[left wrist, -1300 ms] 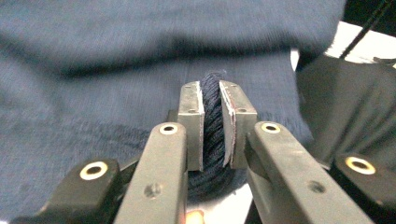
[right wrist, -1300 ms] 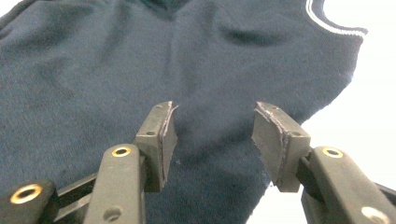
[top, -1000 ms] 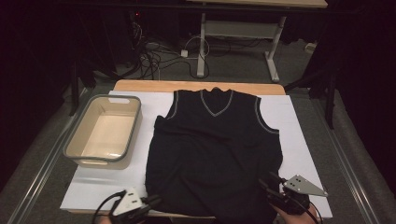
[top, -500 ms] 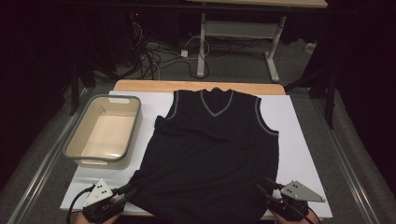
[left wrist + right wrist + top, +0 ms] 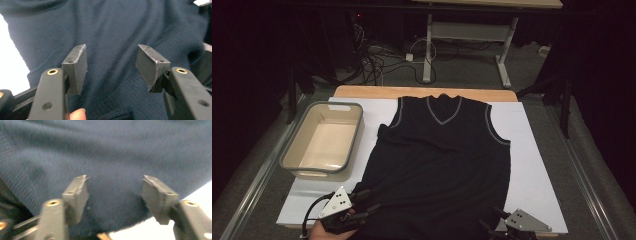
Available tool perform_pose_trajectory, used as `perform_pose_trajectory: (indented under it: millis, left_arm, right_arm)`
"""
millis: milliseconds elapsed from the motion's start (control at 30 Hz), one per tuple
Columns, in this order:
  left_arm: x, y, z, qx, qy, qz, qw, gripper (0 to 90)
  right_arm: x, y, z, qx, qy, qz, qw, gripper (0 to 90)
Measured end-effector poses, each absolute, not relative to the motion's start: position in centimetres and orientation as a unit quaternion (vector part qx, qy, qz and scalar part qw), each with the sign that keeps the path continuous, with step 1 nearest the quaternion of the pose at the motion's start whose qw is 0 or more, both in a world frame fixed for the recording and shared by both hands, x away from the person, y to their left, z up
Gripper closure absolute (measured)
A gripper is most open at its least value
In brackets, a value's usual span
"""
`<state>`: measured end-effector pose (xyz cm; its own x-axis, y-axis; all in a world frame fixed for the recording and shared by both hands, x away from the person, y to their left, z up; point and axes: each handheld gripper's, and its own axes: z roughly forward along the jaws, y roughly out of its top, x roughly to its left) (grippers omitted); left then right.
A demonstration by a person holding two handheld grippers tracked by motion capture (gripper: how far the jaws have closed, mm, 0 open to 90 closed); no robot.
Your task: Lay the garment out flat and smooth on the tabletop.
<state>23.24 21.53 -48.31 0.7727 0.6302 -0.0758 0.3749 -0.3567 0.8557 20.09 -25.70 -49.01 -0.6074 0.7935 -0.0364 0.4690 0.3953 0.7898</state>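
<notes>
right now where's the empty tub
In the high view the beige tub sits on the left side of the white board, just left of the black vest and beyond the left tool.

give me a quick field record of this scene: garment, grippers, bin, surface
garment: dark sleeveless v-neck vest lying flat, neck away from the person, hem at the near edge
left gripper: jaws have just been opening, apart over the vest's hem corner, not pinching it
right gripper: jaws have just been opening, apart over the hem, nothing clamped
bin: beige tub left of the vest, nothing in it
surface: white board on the table
</notes>
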Motion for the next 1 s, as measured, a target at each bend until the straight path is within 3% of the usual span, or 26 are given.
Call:
perform_pose_trajectory:
  millis: [67, 167, 300, 333, 400, 533, 833, 1000]
  left_arm:
    - [23.4, 21.2, -48.4, 0.817, 0.305, 0.132, 0.471, 40.6]
    - [23.8, 21.2, -48.7, 0.820, 0.310, 0.131, 0.463, 38.9]
    - [24.1, 21.9, -49.0, 0.815, 0.327, 0.127, 0.461, 37.4]
    - [24.1, 22.1, -49.1, 0.814, 0.331, 0.126, 0.461, 37.3]
    - [24.0, 22.4, -49.2, 0.811, 0.336, 0.127, 0.463, 37.3]
    - [23.6, 22.7, -49.2, 0.806, 0.339, 0.132, 0.466, 37.3]
    - [23.9, 23.5, -49.0, 0.803, 0.332, 0.136, 0.475, 37.4]
    - [24.0, 23.5, -49.0, 0.805, 0.333, 0.133, 0.472, 37.8]
  right_arm:
    - [19.8, -25.3, -49.5, 0.381, 0.816, 0.380, 0.210, 34.8]
    - [19.7, -25.0, -49.4, 0.362, 0.823, 0.387, 0.203, 61.3]
    - [20.0, -24.8, -49.4, 0.350, 0.828, 0.392, 0.198, 86.5]
    - [20.1, -24.9, -49.4, 0.348, 0.829, 0.390, 0.199, 88.7]
    - [20.2, -25.0, -49.3, 0.344, 0.830, 0.391, 0.199, 90.0]
    - [20.4, -24.8, -49.0, 0.343, 0.828, 0.370, 0.243, 90.0]
    - [24.0, -26.0, -48.5, 0.362, 0.813, 0.353, 0.287, 90.0]
    - [24.6, -28.8, -47.8, 0.399, 0.784, 0.362, 0.309, 90.0]
